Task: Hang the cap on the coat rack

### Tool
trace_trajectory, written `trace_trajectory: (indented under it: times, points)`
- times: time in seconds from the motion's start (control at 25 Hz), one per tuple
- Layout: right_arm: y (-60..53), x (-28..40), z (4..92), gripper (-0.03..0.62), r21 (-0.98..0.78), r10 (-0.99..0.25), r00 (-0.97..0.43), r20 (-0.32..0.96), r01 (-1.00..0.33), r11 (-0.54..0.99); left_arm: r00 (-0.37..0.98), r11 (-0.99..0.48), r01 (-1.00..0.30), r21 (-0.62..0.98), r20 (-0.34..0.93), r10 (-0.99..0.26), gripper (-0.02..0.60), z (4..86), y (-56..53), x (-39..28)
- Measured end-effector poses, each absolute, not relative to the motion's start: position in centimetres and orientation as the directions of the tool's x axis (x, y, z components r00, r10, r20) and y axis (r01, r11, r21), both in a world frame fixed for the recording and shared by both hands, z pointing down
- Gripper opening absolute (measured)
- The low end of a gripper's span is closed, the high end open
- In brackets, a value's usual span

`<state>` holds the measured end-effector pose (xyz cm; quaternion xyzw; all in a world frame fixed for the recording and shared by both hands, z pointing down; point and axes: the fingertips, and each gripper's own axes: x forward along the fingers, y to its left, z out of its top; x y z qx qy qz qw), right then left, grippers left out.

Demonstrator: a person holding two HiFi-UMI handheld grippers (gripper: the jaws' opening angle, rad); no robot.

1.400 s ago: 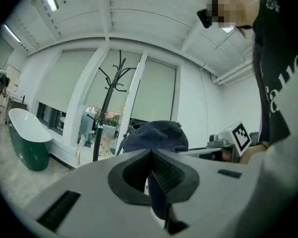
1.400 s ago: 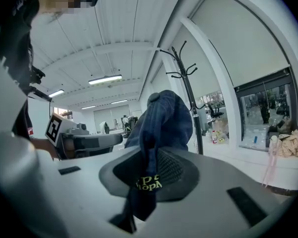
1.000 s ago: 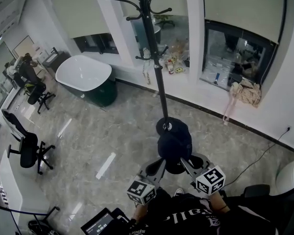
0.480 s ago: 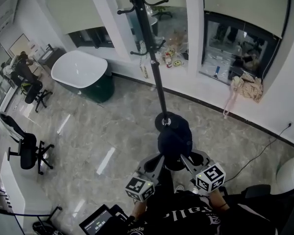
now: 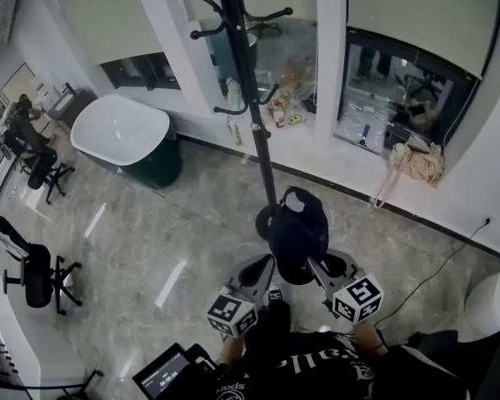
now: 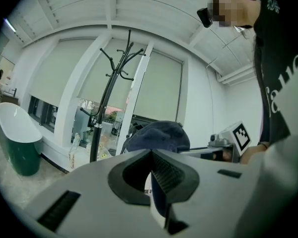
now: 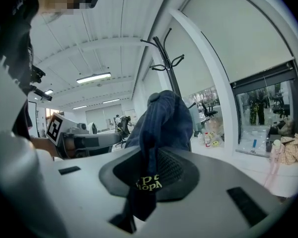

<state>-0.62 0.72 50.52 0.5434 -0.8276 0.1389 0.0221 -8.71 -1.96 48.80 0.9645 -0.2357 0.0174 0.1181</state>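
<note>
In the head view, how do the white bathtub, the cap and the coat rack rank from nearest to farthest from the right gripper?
1. cap: clamped in the right gripper, directly ahead of it.
2. coat rack: its base stands on the floor just beyond the cap.
3. bathtub: far off to the left, by the wall.

We read yellow stitched letters on the cap (image 7: 161,123) between the right tongs (image 7: 149,175), only "pt" legible. The white print on the shirt (image 5: 317,369) is unreadable.
</note>
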Motion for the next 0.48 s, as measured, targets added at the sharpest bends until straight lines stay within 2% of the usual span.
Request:
trace_trajectory:
  times: [0.48]
  points:
    - [-12.3,0.0,48.2,0.077,-0.176,-0.924,-0.349,0.158,-0.93,0.322,0.92,-0.898,-0.391,0.202,0.055,-0.388,0.005,47.2,-15.8,-7.7]
